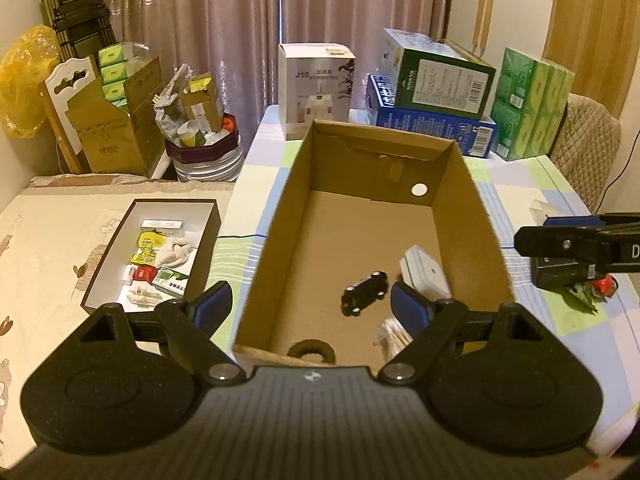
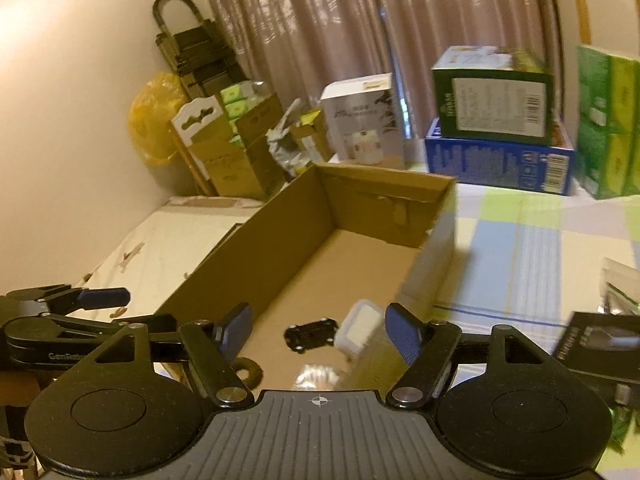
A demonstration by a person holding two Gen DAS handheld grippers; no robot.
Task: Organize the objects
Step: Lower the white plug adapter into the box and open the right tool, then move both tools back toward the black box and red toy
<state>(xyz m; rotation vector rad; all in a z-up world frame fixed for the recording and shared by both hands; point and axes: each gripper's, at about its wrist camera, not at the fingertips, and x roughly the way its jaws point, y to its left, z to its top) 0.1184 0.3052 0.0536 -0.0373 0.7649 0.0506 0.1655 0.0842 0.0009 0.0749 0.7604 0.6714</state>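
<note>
Left tongs: spread wide and holding nothing, poised over the near end of the open brown cardboard box; one blue-padded finger lies outside the box's left wall, the other over its inside.
Right tongs: also spread wide and empty, above the near right part of the same box; in the left wrist view they show side-on at the right edge, above the surface.
Box: stands on the checked pastel cloth of the surface, open top up, with a round hole in its far wall.
Small black toy car: on the box floor near the near end, lying aslant.
White rectangular plastic case: inside the box, just right of the car, tilted against the right wall.
Dark brown ring-shaped hair tie: on the box floor against the near wall.
Pale bundle of thin sticks: in the near right corner of the box; too blurred to name further.
Shallow dark-rimmed white tray: left of the box on a cream patterned cloth, holding small packets and a crumpled white cloth.
Far edge of the surface: a white carton, a green carton stacked on a blue one, and green tissue packs.
</note>
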